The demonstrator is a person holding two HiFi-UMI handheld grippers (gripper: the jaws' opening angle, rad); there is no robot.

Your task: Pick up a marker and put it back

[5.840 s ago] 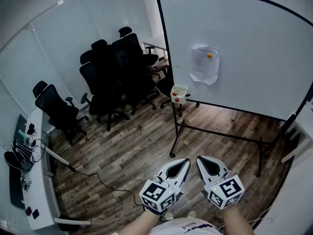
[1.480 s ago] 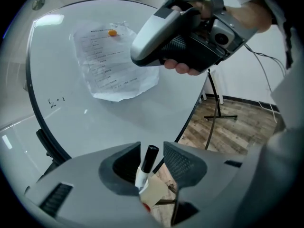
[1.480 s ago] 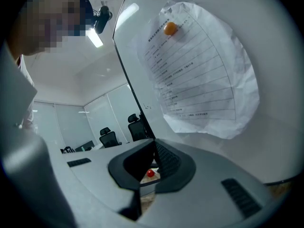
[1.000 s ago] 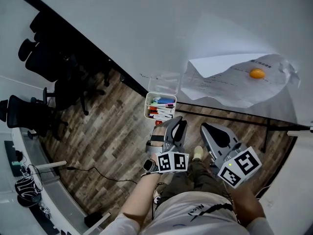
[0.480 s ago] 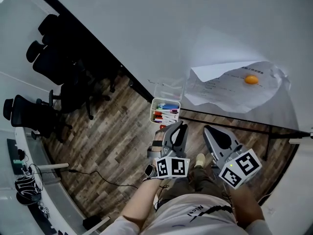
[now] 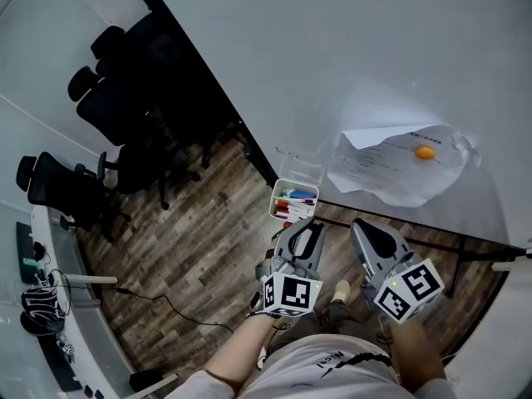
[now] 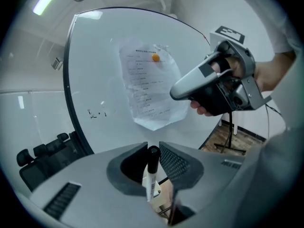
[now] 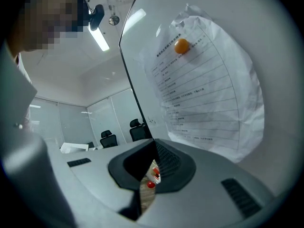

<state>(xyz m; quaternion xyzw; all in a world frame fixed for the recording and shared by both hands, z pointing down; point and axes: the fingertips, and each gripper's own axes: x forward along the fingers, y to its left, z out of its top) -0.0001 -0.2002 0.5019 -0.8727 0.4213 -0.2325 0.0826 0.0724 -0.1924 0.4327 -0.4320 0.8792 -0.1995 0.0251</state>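
A black marker (image 7: 152,167) with a white label stands upright between the jaws of my left gripper (image 7: 153,147), and the pads press on its barrel. In the head view my left gripper (image 6: 307,229) hangs just below a clear marker box (image 6: 293,199) fixed to the whiteboard's lower edge, with several coloured markers inside. My right gripper (image 6: 371,233) is beside it to the right, its jaws together and nothing in them. Its own view shows my right gripper (image 8: 154,146) with tips meeting, aimed along the whiteboard (image 8: 266,46).
A crumpled printed sheet (image 6: 399,163) hangs on the whiteboard (image 6: 374,65) under an orange magnet (image 6: 425,152). The board's black stand foot (image 6: 465,243) runs over the wood floor. Black office chairs (image 6: 125,98) and a desk edge (image 6: 50,306) stand to the left.
Since the earliest frame I have come right up to the whiteboard. Over the last second both grippers stay just below the marker box while the head view shifts.
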